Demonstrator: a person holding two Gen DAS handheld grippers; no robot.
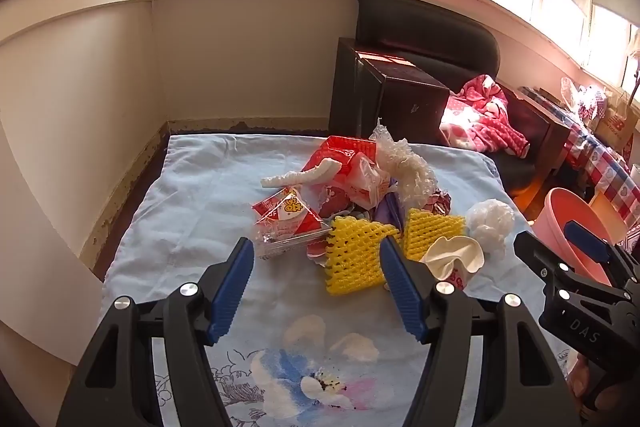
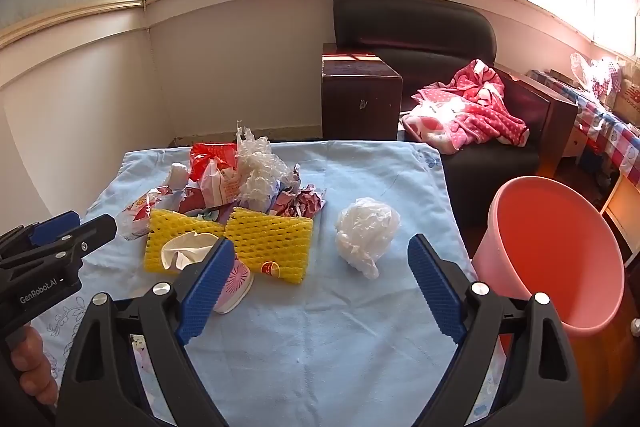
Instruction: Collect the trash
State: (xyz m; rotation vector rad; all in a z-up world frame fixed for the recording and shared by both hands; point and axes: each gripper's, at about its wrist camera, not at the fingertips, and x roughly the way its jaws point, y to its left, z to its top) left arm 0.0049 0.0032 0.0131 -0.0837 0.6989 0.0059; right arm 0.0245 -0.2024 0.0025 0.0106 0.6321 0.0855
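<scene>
The right tool [image 2: 320,287] gapes wide above the blue cloth [image 2: 320,347], near a white bag [image 2: 366,233].

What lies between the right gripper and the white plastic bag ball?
Only bare blue cloth lies between the right gripper and the white plastic bag ball; the right wrist view shows this.

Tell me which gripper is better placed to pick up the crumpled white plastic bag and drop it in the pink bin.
Right. The right gripper is open, the white plastic bag lies just ahead between its fingers, and the pink bin stands at its right. The left gripper faces the yellow foam net.
</scene>
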